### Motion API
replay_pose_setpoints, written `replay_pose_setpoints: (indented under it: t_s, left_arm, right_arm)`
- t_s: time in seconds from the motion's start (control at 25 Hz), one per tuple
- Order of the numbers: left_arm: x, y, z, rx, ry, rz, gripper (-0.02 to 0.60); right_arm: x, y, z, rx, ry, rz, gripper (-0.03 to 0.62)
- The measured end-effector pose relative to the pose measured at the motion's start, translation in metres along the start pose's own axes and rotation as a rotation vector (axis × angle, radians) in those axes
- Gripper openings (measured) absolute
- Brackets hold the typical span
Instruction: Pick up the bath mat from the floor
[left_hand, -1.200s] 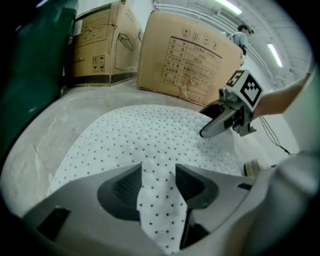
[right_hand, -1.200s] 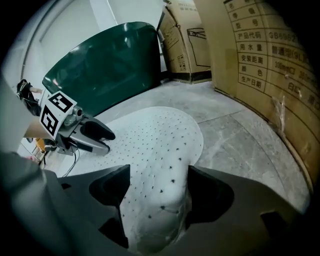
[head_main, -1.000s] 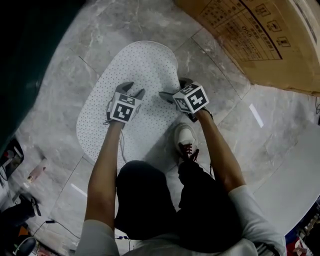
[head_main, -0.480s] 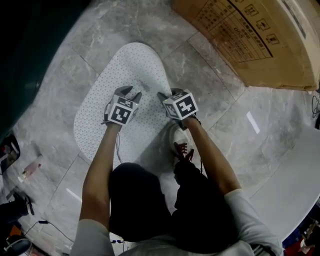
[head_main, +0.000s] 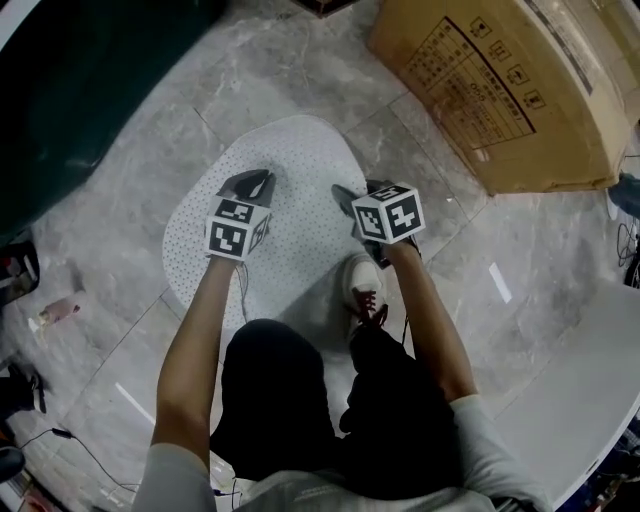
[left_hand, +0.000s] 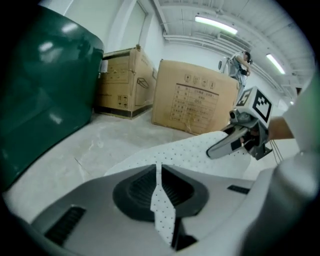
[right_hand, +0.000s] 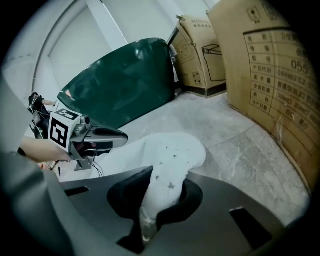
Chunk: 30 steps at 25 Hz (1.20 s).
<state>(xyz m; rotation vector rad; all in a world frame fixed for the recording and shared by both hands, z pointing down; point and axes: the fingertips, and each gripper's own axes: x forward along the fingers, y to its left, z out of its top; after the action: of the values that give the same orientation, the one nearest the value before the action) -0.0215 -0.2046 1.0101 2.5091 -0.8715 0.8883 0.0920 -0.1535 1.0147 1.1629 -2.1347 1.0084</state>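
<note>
The white dotted bath mat (head_main: 300, 165) lies on the grey stone floor, its near part raised by both grippers. My left gripper (head_main: 252, 183) has just been closing and is shut on a fold of the mat (left_hand: 161, 200) that runs between its jaws. My right gripper (head_main: 348, 194) has also just closed, and is shut on a bunched edge of the mat (right_hand: 167, 165). In the left gripper view the mat (left_hand: 190, 152) stretches across to the right gripper (left_hand: 225, 146). The right gripper view shows the left gripper (right_hand: 112, 136) beside the lifted mat.
A big cardboard box (head_main: 500, 90) stands at the upper right, with more boxes (left_hand: 125, 82) behind. A dark green bulk (head_main: 80, 90) fills the upper left. The person's shoe (head_main: 365, 280) stands at the mat's near edge. Small items and cables (head_main: 50, 310) lie at the left.
Both grippers went from open over the flat mat to shut on it. They have risen, and the mat's near part has come up off the floor with them.
</note>
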Motion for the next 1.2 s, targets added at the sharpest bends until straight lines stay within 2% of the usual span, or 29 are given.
replay_pose_setpoints:
  t_s: [0.24, 0.36, 0.6, 0.68, 0.84, 1.2]
  left_arm:
    - [-0.045, 0.021, 0.044, 0.017, -0.075, 0.058, 0.022]
    - [-0.073, 0.03, 0.07, 0.009, -0.09, 0.097, 0.02]
    - [-0.139, 0.038, 0.129, -0.046, -0.048, 0.16, 0.019]
    - [-0.164, 0.04, 0.153, -0.067, -0.045, 0.175, 0.02]
    - [-0.221, 0.035, 0.22, -0.101, -0.118, 0.187, 0.02]
    - [-0.33, 0.014, 0.341, -0.145, -0.075, 0.284, 0.02]
  right_arm:
    - [-0.037, 0.017, 0.061, -0.066, -0.081, -0.026, 0.038]
    - [-0.054, 0.028, 0.086, -0.095, -0.082, -0.017, 0.038]
    - [-0.111, 0.052, 0.141, -0.116, -0.054, 0.002, 0.038]
    - [-0.133, 0.061, 0.163, -0.136, -0.052, 0.0, 0.038]
    - [-0.187, 0.081, 0.211, -0.187, -0.045, -0.014, 0.038]
    - [-0.316, 0.133, 0.304, -0.264, 0.016, 0.027, 0.038]
